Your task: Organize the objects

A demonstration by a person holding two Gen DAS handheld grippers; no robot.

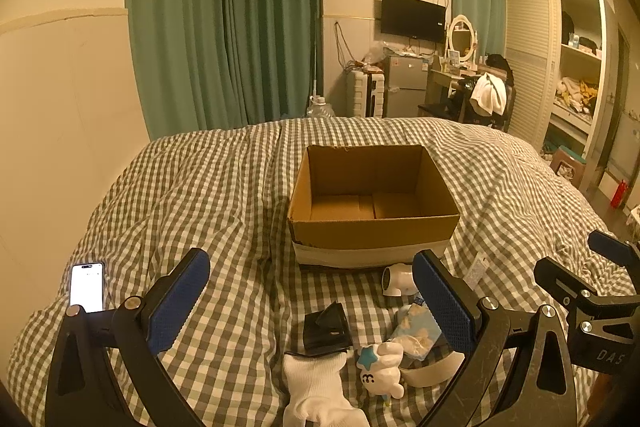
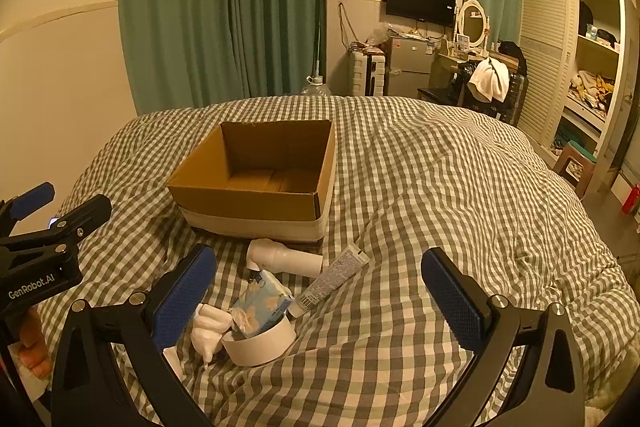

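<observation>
Nothing is packed yet: your open brown cardboard box (image 1: 374, 203) sits empty mid-bed, and the small items lie just near of it. Both your left gripper (image 1: 310, 307) and right gripper (image 2: 320, 291) stand wide, holding nothing. The white tube with grey print (image 2: 334, 279) lies flat, long axis running near-left to far-right, cap end toward you.

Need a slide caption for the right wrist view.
Open right gripper above bedside clutter, empty cardboard box waiting beyond.
</observation>
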